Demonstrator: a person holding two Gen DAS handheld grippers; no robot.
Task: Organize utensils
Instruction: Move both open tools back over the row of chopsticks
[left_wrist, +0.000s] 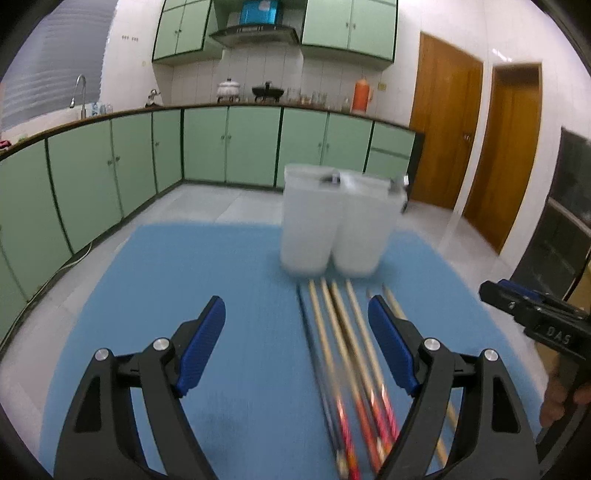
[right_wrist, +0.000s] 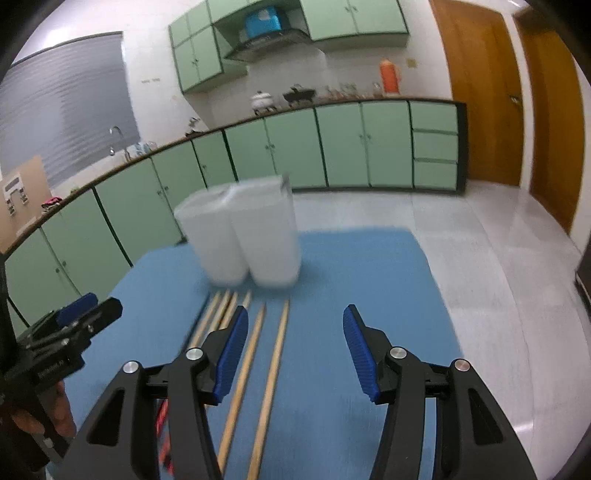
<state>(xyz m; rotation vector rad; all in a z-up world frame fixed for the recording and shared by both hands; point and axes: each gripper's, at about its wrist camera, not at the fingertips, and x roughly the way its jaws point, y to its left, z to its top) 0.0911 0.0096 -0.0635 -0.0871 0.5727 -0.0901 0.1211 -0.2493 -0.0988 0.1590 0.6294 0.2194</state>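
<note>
Green-cabinet kitchen, smooth blue mat | left gripper spread wide, holding nothing, above the mat | right gripper spread wide, holding nothing | slim wooden chopsticks in parallel rows, some red-ended | translucent plastic twin-cup holder upright just beyond their tips

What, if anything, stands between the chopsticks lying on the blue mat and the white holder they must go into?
Nothing visible does. The chopsticks lie on the blue mat, tips pointing at the white holder, bare mat between. Both the left gripper and right gripper are open and empty.
</note>
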